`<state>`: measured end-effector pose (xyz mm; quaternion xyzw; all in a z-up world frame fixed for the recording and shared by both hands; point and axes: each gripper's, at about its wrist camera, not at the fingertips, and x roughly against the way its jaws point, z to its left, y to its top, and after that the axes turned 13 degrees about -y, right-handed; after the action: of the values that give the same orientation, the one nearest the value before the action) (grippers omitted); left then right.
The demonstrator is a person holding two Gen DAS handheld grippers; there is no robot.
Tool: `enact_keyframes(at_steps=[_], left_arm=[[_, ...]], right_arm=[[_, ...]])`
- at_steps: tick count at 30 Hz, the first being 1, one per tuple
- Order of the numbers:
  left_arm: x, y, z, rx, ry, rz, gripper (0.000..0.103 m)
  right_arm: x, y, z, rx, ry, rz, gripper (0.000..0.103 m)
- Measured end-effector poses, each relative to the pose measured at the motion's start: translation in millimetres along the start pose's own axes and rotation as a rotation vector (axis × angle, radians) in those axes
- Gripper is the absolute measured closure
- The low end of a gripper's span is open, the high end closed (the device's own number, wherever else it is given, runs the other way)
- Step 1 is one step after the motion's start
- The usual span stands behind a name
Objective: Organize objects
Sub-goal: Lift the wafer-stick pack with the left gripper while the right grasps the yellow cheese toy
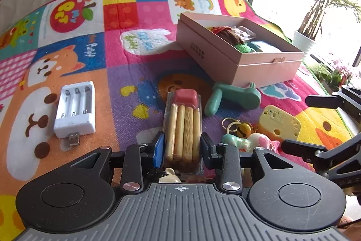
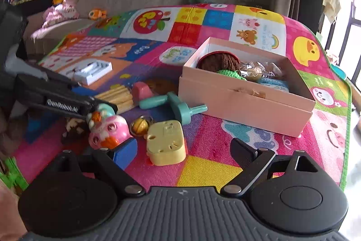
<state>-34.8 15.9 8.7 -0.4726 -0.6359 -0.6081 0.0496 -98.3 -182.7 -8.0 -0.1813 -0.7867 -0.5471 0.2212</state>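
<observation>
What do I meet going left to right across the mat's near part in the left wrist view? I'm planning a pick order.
White battery charger → biscuit stick pack, between the left gripper's jaws → teal toy handle → yellow toy block → right gripper.

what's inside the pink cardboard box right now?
The pink cardboard box holds a brown knitted item with a red rim, a green crocheted piece, crinkly clear plastic bags and a light-blue item. Anything underneath them is hidden.
</observation>
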Motion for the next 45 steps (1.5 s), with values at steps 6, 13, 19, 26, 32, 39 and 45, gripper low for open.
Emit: enact_keyframes(at_steps=[6, 13, 19, 26, 32, 39, 45], left_arm=[[6.9, -6.2, 3.3, 0.03, -0.017, -0.015, 0.064], [6.7, -6.2, 3.0, 0.04, -0.017, -0.022, 0.064], [5.3, -6.1, -0.2, 0.025, -0.001, -0.027, 0.064], [6.5, -8.8, -12.1, -0.049, 0.042, -0.016, 0.067], [34.3, -1.6, -13.5, 0.017, -0.073, -0.1, 0.067], [50.8, 61.1, -53.0, -0.08, -0.134, -0.212, 0.068], [10.3, 123.8, -90.8, -0.069, -0.173, -0.274, 0.067]], right_arm=[[-10.5, 0.0, -23.1, -0.061, -0.135, 0.028, 0.014], [-3.6, 6.9, -29.9, -0.183, 0.074, 0.02, 0.014], [-26.2, 15.1, 2.3, -0.093, 0.078, 0.058, 0.035], [-9.9, 19.8, -11.0, -0.106, 0.051, 0.031, 0.047], [37.8, 13.2, -66.5, -0.22, 0.01, -0.041, 0.047], [73.6, 11.2, -128.7, -0.426, -0.029, -0.146, 0.047], [78.1, 6.1, -144.8, -0.467, -0.055, -0.182, 0.047]])
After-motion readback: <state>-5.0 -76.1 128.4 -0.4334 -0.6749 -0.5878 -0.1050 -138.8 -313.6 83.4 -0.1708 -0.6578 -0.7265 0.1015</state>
